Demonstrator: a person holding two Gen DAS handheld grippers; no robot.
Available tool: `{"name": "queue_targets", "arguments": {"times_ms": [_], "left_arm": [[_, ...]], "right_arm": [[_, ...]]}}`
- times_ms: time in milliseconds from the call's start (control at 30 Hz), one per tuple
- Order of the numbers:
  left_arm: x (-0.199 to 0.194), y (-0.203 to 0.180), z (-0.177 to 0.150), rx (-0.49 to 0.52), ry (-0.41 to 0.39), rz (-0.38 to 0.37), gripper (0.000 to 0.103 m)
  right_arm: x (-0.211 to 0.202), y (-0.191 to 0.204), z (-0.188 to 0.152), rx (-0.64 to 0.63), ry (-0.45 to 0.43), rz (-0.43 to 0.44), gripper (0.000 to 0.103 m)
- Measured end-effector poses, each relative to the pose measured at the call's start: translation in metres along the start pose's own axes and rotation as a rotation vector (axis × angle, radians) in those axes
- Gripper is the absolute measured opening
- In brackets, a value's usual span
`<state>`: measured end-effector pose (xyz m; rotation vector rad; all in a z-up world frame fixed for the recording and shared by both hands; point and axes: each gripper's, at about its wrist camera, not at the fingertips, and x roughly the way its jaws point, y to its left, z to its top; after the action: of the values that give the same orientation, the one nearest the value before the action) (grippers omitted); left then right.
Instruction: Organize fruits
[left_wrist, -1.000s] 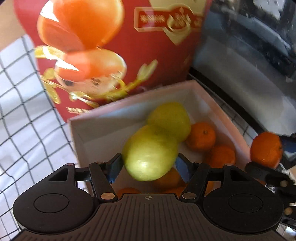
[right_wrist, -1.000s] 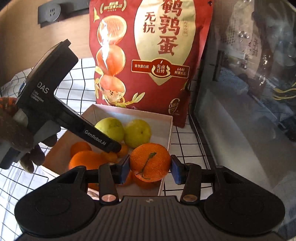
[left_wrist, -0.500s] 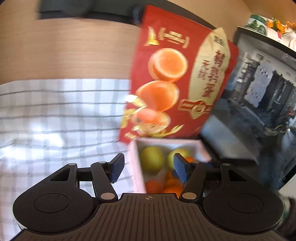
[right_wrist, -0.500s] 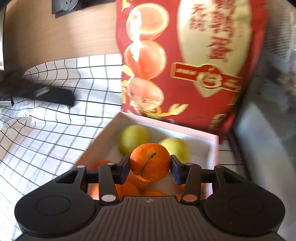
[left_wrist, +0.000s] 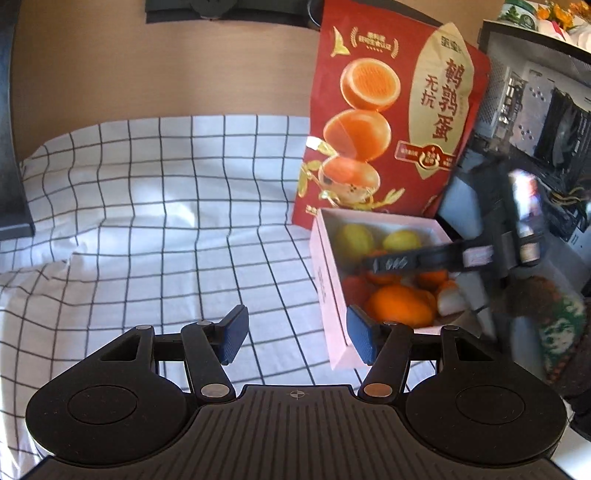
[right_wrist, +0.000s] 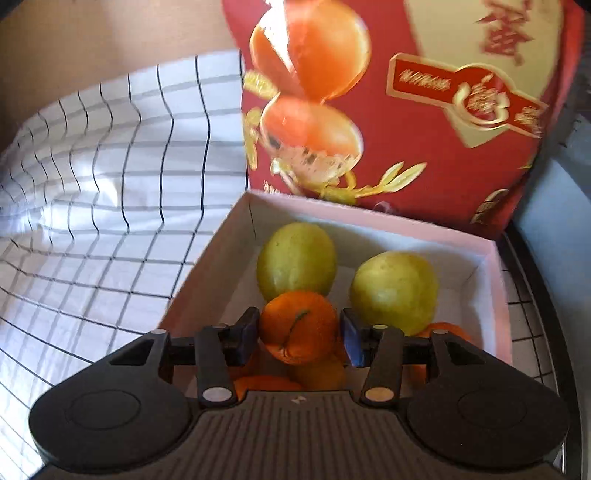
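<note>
**Q.** Reading from left to right, what does the figure show?

**A.** The left hand-held gripper (left_wrist: 293, 338) stands wide open and empty above the checked cloth (left_wrist: 155, 206) covering the surface. To its right lies the pink box (left_wrist: 327, 280), holding two green fruits at the far end and several oranges nearer. Behind the box a red bag (left_wrist: 391, 122) stands upright. The right hand-held gripper (right_wrist: 298, 338) hangs over the near part of the box (right_wrist: 207, 273), its pads closed on either side of an orange (right_wrist: 298, 332).

**Q.** How is that orange likely to handle?

**A.** Judged by its look: light, round, with a loose, yielding peel. It would roll once set down and bruise under a hard squeeze. The present hold, across its widest part with the stem (right_wrist: 295, 323) facing the camera, seems the safest place to take it.

**Q.** And the green fruits (right_wrist: 295, 258)?

**A.** Larger, smooth-skinned, probably firmer and heavier. A grip across the middle would suit them; the glossy skin may slip.

**Q.** A risk at release?

**A.** The orange could settle unevenly on the fruit beneath.
</note>
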<state>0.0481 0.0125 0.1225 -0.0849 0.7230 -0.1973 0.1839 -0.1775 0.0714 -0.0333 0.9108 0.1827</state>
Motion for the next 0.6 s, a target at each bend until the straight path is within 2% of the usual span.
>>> {"name": "queue_targets", "arguments": {"times_ms": [167, 267, 433, 600], "left_arm": [[0.011, -0.007, -0.031, 0.027, 0.014, -0.014, 0.064], [0.022, -0.009, -0.060, 0.016, 0.035, -0.018, 0.064], [0.034, -0.020, -0.092, 0.021, 0.019, 0.029, 0.064], [0.046, -0.031, -0.105, 0.016, 0.022, 0.077, 0.064]], "right_arm": [[-0.057, 0.003, -0.016, -0.016, -0.167, -0.003, 0.075], [-0.088, 0.012, -0.039, -0.051, -0.227, -0.018, 0.079], [-0.118, 0.025, -0.097, -0.116, -0.247, -0.057, 0.081], [-0.101, 0.022, -0.133, -0.071, -0.150, -0.088, 0.082]]}}
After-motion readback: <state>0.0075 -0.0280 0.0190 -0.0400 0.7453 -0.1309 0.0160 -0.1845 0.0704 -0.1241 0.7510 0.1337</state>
